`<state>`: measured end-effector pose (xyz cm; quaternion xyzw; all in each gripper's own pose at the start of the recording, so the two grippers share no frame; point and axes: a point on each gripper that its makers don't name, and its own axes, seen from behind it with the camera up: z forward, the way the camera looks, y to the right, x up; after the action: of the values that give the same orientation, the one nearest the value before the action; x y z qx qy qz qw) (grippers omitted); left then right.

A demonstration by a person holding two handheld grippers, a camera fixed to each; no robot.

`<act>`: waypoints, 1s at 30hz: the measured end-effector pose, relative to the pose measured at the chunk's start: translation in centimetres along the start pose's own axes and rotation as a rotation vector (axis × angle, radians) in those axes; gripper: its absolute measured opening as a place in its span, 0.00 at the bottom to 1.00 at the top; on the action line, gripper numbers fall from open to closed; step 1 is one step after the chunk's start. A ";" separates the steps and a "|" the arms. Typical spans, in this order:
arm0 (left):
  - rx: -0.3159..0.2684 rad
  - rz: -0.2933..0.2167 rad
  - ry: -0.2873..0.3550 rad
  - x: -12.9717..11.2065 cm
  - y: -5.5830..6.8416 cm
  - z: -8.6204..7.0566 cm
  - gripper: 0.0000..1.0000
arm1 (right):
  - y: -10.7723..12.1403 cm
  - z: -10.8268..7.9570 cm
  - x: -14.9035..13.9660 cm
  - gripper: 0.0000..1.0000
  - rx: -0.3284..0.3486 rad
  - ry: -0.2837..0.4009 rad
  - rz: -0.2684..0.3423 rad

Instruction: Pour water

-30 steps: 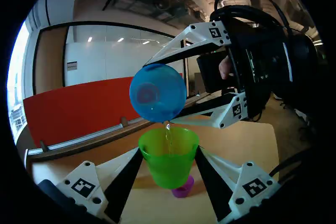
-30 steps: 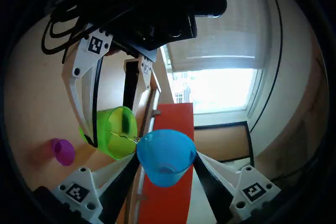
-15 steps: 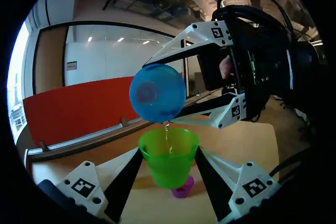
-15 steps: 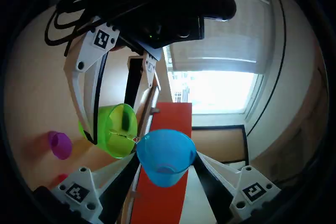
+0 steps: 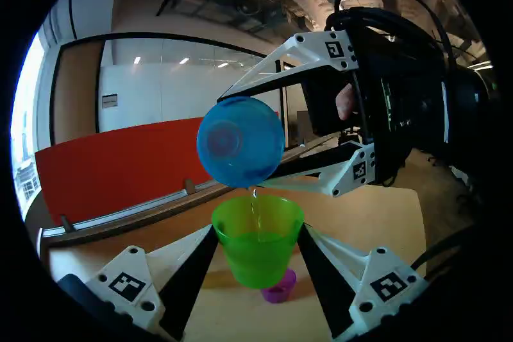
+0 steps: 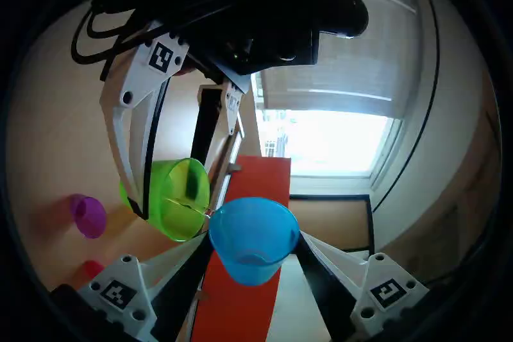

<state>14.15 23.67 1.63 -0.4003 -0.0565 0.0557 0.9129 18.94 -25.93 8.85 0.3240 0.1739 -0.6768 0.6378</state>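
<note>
I can read no words or numbers from here. The square markers on the left gripper hold only black-and-white patterns; the wall sign is too blurred.

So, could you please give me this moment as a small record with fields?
left gripper: jaws shut on green cup, upright
right gripper: jaws shut on blue cup, tipped over the green cup
water: thin stream falling from blue cup into green cup
green cup level: partly filled
table: small purple cup standing on it
</note>
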 end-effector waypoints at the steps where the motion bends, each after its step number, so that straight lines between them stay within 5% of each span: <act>1: 0.000 -0.001 0.000 0.0 0.0 0.0 0.85 | 0.0 0.0 0.0 0.91 0.000 0.000 -0.002; 30: 0.005 0.000 0.005 0.1 -0.2 0.1 0.85 | 0.1 -0.3 0.6 0.91 -0.005 -0.002 -0.055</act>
<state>14.29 23.64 1.82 -0.3982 -0.0541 0.0549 0.9141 19.16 -26.24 8.28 0.3169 0.1835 -0.6939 0.6200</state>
